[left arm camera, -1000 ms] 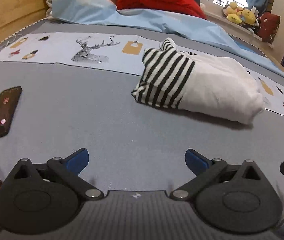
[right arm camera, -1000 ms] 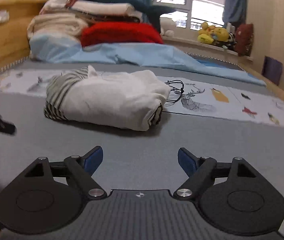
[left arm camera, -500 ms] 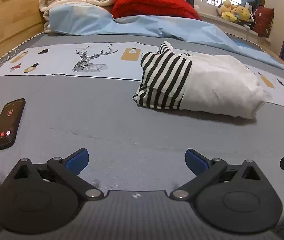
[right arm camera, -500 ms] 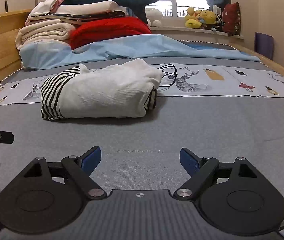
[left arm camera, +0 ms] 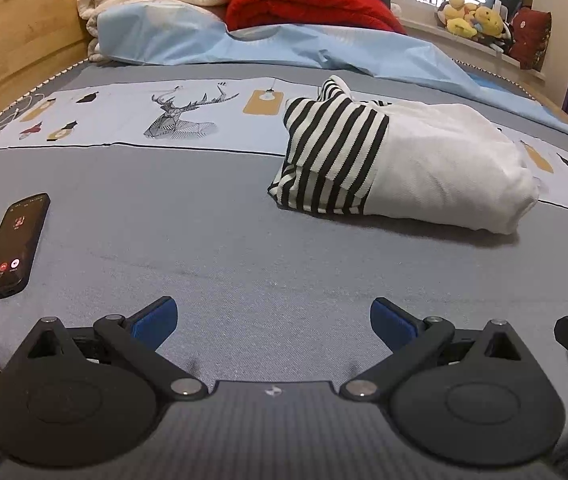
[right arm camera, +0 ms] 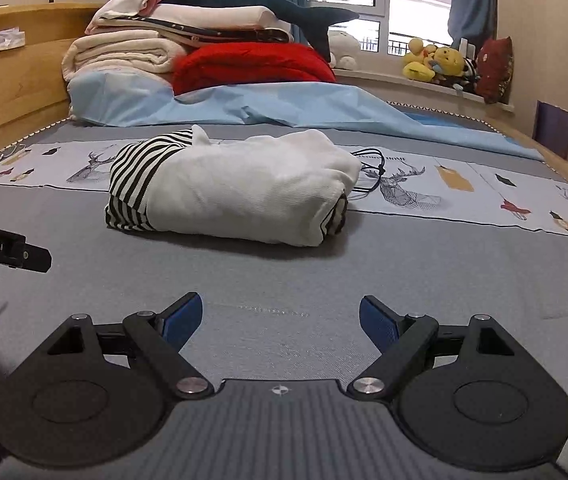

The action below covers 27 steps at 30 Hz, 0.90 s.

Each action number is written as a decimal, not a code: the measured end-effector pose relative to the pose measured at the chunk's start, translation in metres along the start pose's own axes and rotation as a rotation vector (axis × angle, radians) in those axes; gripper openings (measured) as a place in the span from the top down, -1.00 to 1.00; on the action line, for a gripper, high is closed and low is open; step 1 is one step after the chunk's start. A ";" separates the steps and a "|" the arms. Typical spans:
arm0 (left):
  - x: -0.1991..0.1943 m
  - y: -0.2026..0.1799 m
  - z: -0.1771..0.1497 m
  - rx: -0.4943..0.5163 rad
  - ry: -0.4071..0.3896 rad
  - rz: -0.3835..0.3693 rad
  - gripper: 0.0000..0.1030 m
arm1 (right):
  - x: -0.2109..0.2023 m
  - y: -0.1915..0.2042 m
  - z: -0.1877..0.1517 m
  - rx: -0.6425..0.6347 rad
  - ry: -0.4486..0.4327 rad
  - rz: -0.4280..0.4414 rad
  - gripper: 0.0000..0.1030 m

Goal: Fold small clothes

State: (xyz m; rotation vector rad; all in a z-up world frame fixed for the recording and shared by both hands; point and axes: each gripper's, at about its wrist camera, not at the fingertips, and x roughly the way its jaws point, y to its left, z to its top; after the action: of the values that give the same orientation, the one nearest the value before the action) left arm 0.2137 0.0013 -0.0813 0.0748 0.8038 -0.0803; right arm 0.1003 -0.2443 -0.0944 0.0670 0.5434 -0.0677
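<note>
On the grey bed cover [left arm camera: 212, 240] lies the small white cotton garment with a black-and-white striped end [left arm camera: 400, 168], already doubled into a thick bundle, ahead of both sets of jaws and well clear of them. The left gripper [left arm camera: 274, 320] has its jaws spread wide with nothing between them, the bundle up and to the right of their gap; the right gripper [right arm camera: 280, 318] is likewise spread and empty, the bundle straight ahead and slightly left of its gap. The folding looks close to done, so the step in hand is probably a last tidy or a withdrawal: if tidying, come in low from each end, pinch only the loose striped corner and the open right-hand edge, and press flat rather than lift, or the layers will slip apart. A black smartphone with a lit screen [left arm camera: 14, 246] lies far left of the left jaws. Against the earlier frames the bundle is unmoved; only the views have steadied and levelled.
</note>
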 end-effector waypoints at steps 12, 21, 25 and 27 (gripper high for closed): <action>0.001 -0.003 -0.001 0.004 0.002 0.012 -0.99 | -0.001 0.000 -0.001 0.000 0.000 -0.006 -0.68; 0.003 -0.004 -0.001 0.007 0.005 0.019 -0.99 | 0.000 0.001 -0.002 -0.009 0.004 -0.005 -0.68; 0.003 -0.005 -0.001 0.010 0.005 0.020 -0.99 | 0.001 0.003 -0.002 -0.015 0.009 -0.006 -0.68; 0.004 -0.005 -0.001 0.010 0.007 0.022 -0.99 | 0.001 0.003 -0.002 -0.017 0.010 -0.006 -0.68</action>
State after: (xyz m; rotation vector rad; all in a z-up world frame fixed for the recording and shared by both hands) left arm 0.2151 -0.0036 -0.0848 0.0933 0.8093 -0.0634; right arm 0.1004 -0.2411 -0.0966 0.0489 0.5538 -0.0689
